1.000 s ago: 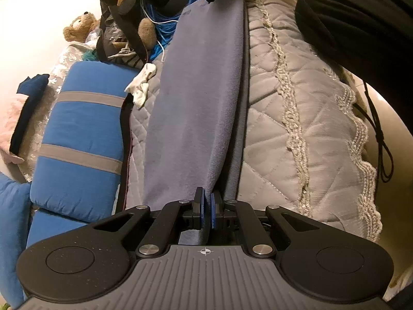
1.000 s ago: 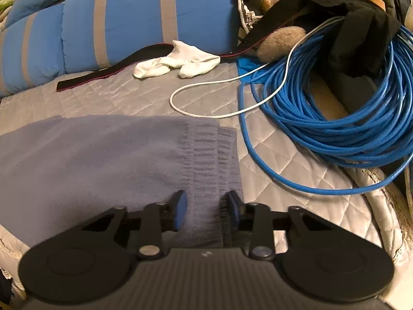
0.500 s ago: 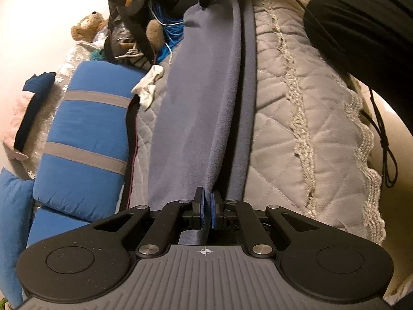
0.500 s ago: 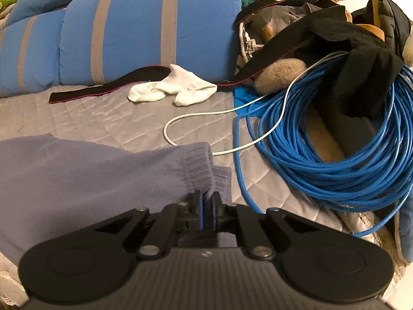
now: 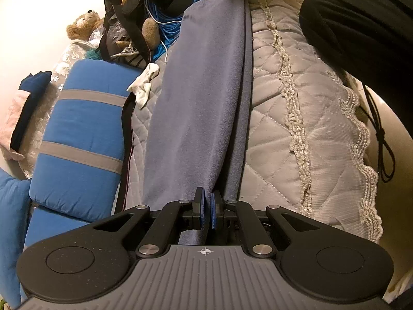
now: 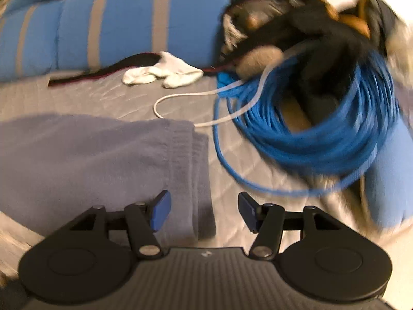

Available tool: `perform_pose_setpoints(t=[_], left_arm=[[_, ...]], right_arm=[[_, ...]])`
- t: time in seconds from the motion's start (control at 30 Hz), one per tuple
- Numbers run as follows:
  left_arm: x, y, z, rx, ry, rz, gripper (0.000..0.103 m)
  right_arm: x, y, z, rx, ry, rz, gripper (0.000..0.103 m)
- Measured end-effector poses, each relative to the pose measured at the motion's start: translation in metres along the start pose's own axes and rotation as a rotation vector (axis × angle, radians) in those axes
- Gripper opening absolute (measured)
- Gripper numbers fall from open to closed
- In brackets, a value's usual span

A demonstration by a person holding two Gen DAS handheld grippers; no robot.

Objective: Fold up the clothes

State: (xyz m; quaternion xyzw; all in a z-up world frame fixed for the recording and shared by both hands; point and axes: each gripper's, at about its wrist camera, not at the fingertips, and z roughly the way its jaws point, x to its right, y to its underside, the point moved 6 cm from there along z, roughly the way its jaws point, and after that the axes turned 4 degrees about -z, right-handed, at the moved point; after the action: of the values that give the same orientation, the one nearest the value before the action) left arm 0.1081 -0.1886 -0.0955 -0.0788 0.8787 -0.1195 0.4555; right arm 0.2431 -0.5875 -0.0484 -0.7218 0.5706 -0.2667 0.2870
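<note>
A grey-blue fleece garment (image 5: 198, 108) lies folded lengthwise along the quilted grey bedspread (image 5: 278, 129). My left gripper (image 5: 206, 206) is shut on its near end, the cloth pinched between the blue pads. In the right wrist view the garment's ribbed cuff end (image 6: 185, 155) rests on the quilt, doubled over. My right gripper (image 6: 204, 209) hovers just above it, its jaws opening wide; the cuff's edge lies below the gap and neither pad presses on it.
A coil of blue cable (image 6: 309, 129) and a white cord (image 6: 180, 98) lie right of the cuff. White socks (image 6: 165, 73), blue striped pillows (image 6: 129, 20), a dark bag pile (image 5: 134, 7) and a teddy bear (image 5: 82, 25) crowd the far side. A person's dark sleeve (image 5: 361, 38) hangs at the right.
My right gripper closed on the ribbed cuff, then let it go and opened wide, drawing back slightly. The cuff now lies folded over. The left gripper kept its pinch unchanged.
</note>
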Motion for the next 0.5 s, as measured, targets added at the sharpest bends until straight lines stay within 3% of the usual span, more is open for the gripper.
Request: perform_pose_setpoints(t=[0.13,0.17,0.2,0.23,0.27,0.33,0.37,0.5], left_arm=[[0.002,0.0,0.001,-0.003,-0.003,0.007,0.006],[0.002,0.0,0.001,-0.003,-0.003,0.008,0.006],[0.002,0.0,0.001,-0.003,-0.004,0.008,0.006],[0.002,0.001,0.001,-0.002,-0.005,0.009,0.006],[0.002,0.001,0.002,-0.002,-0.006,0.009,0.006],[0.002,0.001,0.002,-0.001,-0.009,0.009,0.006],[0.002,0.001,0.002,-0.001,-0.01,0.009,0.006],[0.002,0.001,0.003,-0.001,-0.014,0.005,0.006]], right_arm=[[0.013,0.012,0.002,-0.059,-0.096,0.173,0.065],[0.015,0.014,0.003,-0.072,-0.121,0.217,0.058],[0.016,0.016,0.005,-0.084,-0.146,0.261,0.04],[0.016,0.015,0.005,-0.084,-0.16,0.282,0.033],[0.016,0.015,0.006,-0.084,-0.173,0.301,0.016],[0.015,0.013,0.007,-0.082,-0.2,0.339,0.005],[0.013,0.009,0.004,-0.063,-0.195,0.314,0.0],[0.003,-0.016,-0.021,0.133,-0.128,0.144,0.0]])
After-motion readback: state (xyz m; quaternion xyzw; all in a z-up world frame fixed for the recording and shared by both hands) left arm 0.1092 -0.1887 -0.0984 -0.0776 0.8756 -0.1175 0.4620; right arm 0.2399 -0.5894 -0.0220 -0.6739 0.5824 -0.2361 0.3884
